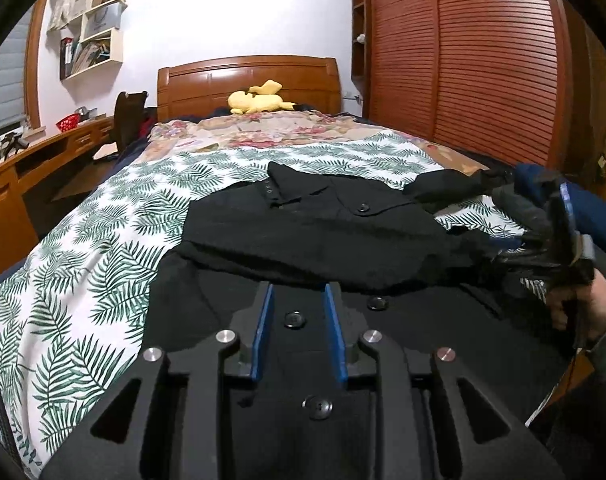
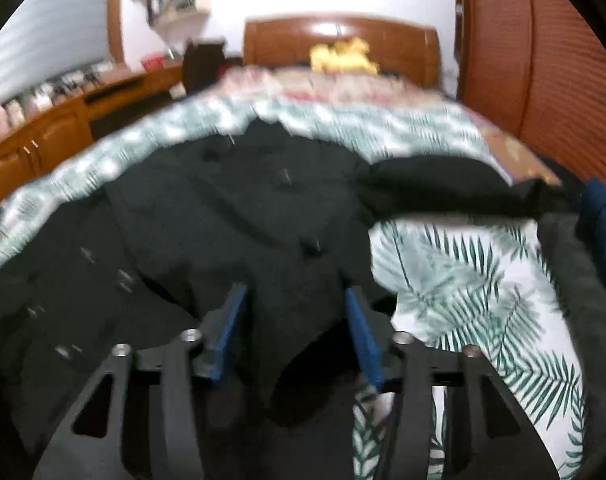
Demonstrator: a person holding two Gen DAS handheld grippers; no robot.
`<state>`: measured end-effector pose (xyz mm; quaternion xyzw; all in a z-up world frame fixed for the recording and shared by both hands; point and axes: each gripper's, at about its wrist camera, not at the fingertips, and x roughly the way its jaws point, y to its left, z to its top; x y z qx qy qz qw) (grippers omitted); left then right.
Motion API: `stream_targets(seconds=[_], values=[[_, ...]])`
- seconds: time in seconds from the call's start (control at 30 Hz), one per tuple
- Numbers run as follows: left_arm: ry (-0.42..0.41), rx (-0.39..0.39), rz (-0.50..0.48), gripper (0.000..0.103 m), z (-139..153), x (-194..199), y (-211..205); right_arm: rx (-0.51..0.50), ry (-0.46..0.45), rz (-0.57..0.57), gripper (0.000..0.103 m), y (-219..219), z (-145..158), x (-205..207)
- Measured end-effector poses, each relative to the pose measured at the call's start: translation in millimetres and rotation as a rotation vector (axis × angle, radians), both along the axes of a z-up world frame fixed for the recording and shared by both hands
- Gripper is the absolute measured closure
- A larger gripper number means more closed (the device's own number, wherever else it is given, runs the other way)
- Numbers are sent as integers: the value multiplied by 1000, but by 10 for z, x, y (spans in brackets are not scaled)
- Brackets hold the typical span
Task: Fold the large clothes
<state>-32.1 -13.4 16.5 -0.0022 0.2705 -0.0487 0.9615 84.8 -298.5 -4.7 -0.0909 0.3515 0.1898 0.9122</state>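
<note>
A large black buttoned shirt (image 1: pixel 315 232) lies on the bed's leaf-print sheet (image 1: pixel 83 264), its left part folded over the middle, collar toward the headboard. One sleeve (image 1: pixel 451 186) stretches out to the right. My left gripper (image 1: pixel 297 292) is open and empty, its blue pads just above the shirt's button placket. My right gripper shows from the side in the left wrist view (image 1: pixel 559 240), at the shirt's right edge. In the blurred right wrist view my right gripper (image 2: pixel 297 296) is open with black shirt cloth (image 2: pixel 223 216) lying between the pads.
A yellow plush toy (image 1: pixel 259 98) lies by the wooden headboard (image 1: pixel 247 76). A wooden desk (image 1: pixel 31 160) and chair stand left of the bed. A slatted wooden wardrobe (image 1: pixel 483 60) stands at the right. A dark blue garment (image 2: pixel 601 212) lies at the bed's right edge.
</note>
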Motion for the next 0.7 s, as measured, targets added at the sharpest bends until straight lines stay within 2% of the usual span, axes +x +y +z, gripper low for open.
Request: stream_targets(seconds=[0.07,0.13,0.27,0.5,0.6,0.7], values=[[-2,17,-6,78,24,4,-63,-53,63,-20,56,-38,-157,82],[-8,40,-12,78,42,-2,-134,-61,87,-29,56,-94,-218,116],[-10,28,-45,77,69,65,-289,-43,54,-31,56,-196,-102,54],[-29,18,-108,73,56,391,-504,57,-25,18,56,-244,220,-43],[-38,7,-115,72,43,547,-554,55,-8,43,56,-132,151,34],[-47,5,-115,72,21,710,-591,27,40,50,56,-56,-48,150]])
